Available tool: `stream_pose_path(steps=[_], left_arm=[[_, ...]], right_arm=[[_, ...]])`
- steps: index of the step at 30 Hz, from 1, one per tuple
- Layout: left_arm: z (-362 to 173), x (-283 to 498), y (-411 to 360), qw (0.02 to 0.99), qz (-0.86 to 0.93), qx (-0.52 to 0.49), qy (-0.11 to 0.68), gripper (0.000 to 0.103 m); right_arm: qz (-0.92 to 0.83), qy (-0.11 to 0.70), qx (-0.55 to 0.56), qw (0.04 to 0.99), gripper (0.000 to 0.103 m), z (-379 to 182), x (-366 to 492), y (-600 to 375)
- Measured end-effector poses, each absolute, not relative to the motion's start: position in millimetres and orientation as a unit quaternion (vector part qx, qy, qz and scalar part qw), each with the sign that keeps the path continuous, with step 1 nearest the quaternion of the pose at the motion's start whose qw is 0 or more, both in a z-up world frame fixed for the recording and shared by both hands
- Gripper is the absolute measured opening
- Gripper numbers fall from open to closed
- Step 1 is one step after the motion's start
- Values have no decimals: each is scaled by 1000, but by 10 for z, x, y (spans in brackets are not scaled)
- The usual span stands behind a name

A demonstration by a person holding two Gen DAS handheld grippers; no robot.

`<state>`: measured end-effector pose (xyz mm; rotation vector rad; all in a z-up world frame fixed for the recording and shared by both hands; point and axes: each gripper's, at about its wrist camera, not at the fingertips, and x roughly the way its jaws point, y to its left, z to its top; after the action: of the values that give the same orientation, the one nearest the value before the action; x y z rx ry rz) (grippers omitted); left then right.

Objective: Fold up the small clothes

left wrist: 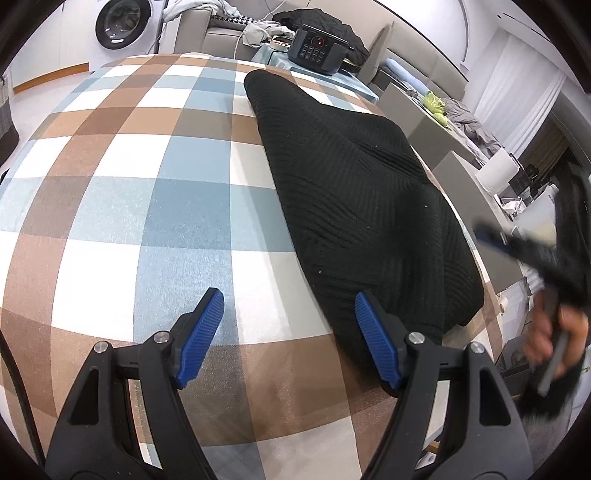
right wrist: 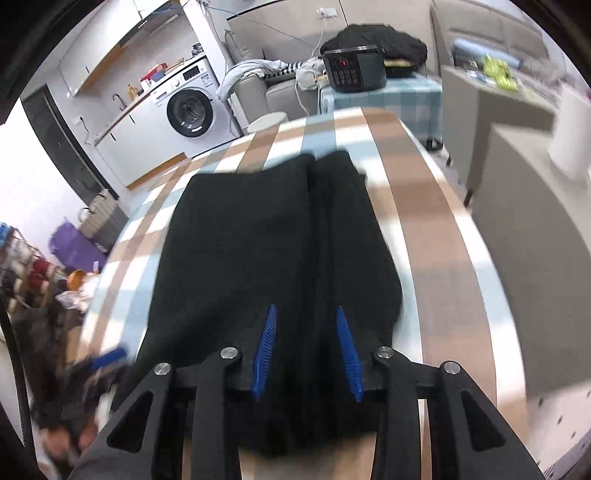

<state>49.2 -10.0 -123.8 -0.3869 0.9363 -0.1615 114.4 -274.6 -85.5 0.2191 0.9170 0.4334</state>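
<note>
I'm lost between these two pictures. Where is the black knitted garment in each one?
Left wrist view: the black knitted garment lies right of centre on the checked tablecloth.
Right wrist view: the garment fills the centre, ahead of the jaws.
Shared landmark: the washing machine, upper left in both.

- A home, an open living and laundry space.
- White front-loading washing machine point(right wrist: 190, 110) under a counter with sink tap.
- Grey upholstered sofa point(right wrist: 258, 85) strewn with clothes.

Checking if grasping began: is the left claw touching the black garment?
Cannot tell. Left wrist view: the open left claw has one pad overlapping the black garment at its near edge, but neither contact nor gap is plain.
</note>
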Motion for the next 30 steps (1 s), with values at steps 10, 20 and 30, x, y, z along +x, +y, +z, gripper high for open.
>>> stream_pose_path(steps=[10,20,30], left_arm=[[-1184,501,-161,873,-87,-170,449,71],[-1133,447,-140,874,-91,-179,442,71],[-1128,442,-221,871,-109,-179,445,71]], right_arm=[[217,488,175,827,34,-1312,688,-2918],[228,422,108,871,5,-838,621,-2779],[97,463,68,878,1,-1167,749,-3032]])
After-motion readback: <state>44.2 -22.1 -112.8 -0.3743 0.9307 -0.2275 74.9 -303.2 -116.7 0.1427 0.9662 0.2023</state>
